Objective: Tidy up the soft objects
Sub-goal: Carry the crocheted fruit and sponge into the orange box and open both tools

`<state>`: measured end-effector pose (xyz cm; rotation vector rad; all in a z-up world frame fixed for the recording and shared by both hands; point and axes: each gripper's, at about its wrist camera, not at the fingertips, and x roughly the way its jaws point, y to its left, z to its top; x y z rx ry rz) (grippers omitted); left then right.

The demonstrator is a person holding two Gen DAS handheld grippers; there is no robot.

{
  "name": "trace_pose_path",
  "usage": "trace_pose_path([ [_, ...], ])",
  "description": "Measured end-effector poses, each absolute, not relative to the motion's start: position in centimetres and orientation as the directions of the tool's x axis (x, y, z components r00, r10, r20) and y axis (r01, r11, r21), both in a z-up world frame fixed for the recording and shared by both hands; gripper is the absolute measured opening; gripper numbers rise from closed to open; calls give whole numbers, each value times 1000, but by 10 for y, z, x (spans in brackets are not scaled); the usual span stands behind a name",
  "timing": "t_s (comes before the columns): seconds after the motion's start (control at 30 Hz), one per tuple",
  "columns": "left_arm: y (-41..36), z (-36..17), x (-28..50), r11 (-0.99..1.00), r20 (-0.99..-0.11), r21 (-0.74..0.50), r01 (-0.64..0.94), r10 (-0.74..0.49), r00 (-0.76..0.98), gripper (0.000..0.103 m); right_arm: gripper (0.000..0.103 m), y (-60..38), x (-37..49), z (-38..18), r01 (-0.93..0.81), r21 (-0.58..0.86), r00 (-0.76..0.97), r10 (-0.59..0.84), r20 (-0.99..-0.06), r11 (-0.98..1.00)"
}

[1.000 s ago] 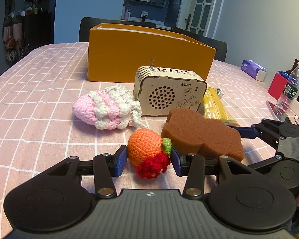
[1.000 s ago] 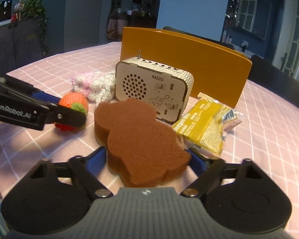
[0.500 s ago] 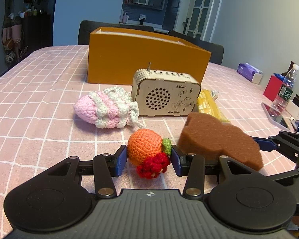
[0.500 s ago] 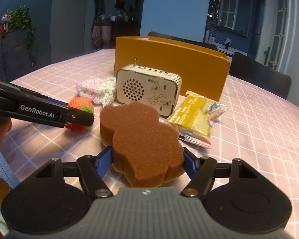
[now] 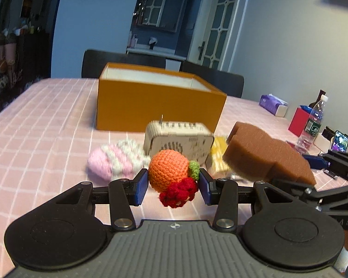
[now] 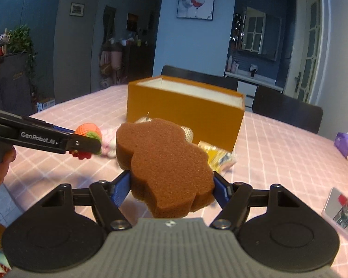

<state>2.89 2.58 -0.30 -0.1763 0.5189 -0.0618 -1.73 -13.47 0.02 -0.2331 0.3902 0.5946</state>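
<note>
Left wrist: crocheted orange (image 5: 168, 170) clamped in left gripper (image 5: 173, 186), clear of table (image 5: 34, 139)

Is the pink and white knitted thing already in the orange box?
No, the pink and white knitted thing lies on the tablecloth in front of the orange box.

Orange crocheted ball (image 5: 168, 170), all nubbly yarn, with a red knitted tuft and green bit. Brown sponge (image 6: 164, 162) looks porous, matt and grainy. The left hand-held gripper (image 5: 173, 186) is matt black plastic with smooth blue pads and shiny metal rivets. The pink-and-white pouch (image 5: 114, 162) is fluffy knit. The radio (image 5: 178, 139) is pale bare wood, the orange box (image 5: 155, 106) smooth matt card, and checked cloth covers the table (image 5: 34, 139).
</note>
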Motion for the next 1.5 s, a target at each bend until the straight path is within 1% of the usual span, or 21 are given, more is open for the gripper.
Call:
trace_pose_path([
  [0.07, 28, 5, 32, 986, -474, -167, 21, -99, 875, 52, 72, -136, -12, 9, -594, -94, 757, 515, -403, 799],
  [0.23, 36, 31, 46, 986, -438, -157, 58, -122, 891, 52, 72, -132, 5, 33, -565, -142, 797, 492, -350, 813],
  [0.33, 40, 48, 58, 987, -411, -140, 79, -131, 902, 52, 72, -128, 21, 51, -559, -142, 805, 493, -331, 817],
  [0.5, 38, 75, 86, 994, -368, -48, 102, -112, 923, 52, 72, -116, 56, 81, -562, -97, 804, 515, -298, 822],
  [0.63, 45, 96, 117, 993, -363, -34, 113, -118, 924, 52, 72, -105, 93, 106, -570, -46, 794, 535, -289, 820],
  [0.73, 51, 110, 140, 994, -363, -7, 110, -105, 926, 52, 72, -93, 128, 119, -582, -25, 775, 545, -320, 813],
  [0.8, 52, 115, 158, 992, -386, 15, 122, -107, 916, 52, 72, -84, 152, 125, -588, -7, 757, 547, -358, 809],
  [0.9, 53, 114, 187, 988, -433, 35, 150, -120, 893, 52, 72, -84, 192, 123, -548, 110, 728, 538, -425, 829],
  [0.97, 52, 108, 207, 987, -468, 55, 150, -107, 877, 52, 72, -79, 215, 121, -533, 148, 706, 534, -465, 833],
  [1.03, 53, 102, 227, 986, -501, 56, 154, -106, 859, 52, 72, -71, 236, 116, -531, 145, 687, 525, -502, 835],
  [1.13, 57, 92, 260, 985, -564, 12, 172, -135, 815, 52, 72, -52, 264, 105, -542, 119, 645, 502, -576, 832],
  [1.2, 62, 84, 280, 989, -601, 6, 149, -116, 791, 52, 72, -37, 279, 96, -552, 80, 629, 477, -614, 830],
  [1.3, 69, 70, 305, 994, -639, 23, 108, -68, 766, 52, 72, -20, 295, 85, -555, 37, 626, 446, -639, 831],
  [1.43, 84, 52, 335, 998, -681, -12, 61, -53, 730, 52, 72, -3, 321, 77, -587, 29, 592, 454, -666, 809],
  [1.5, 91, 45, 346, 999, -693, -3, 35, -28, 721, 52, 72, 4, 331, 72, -596, 4, 590, 441, -676, 803],
])
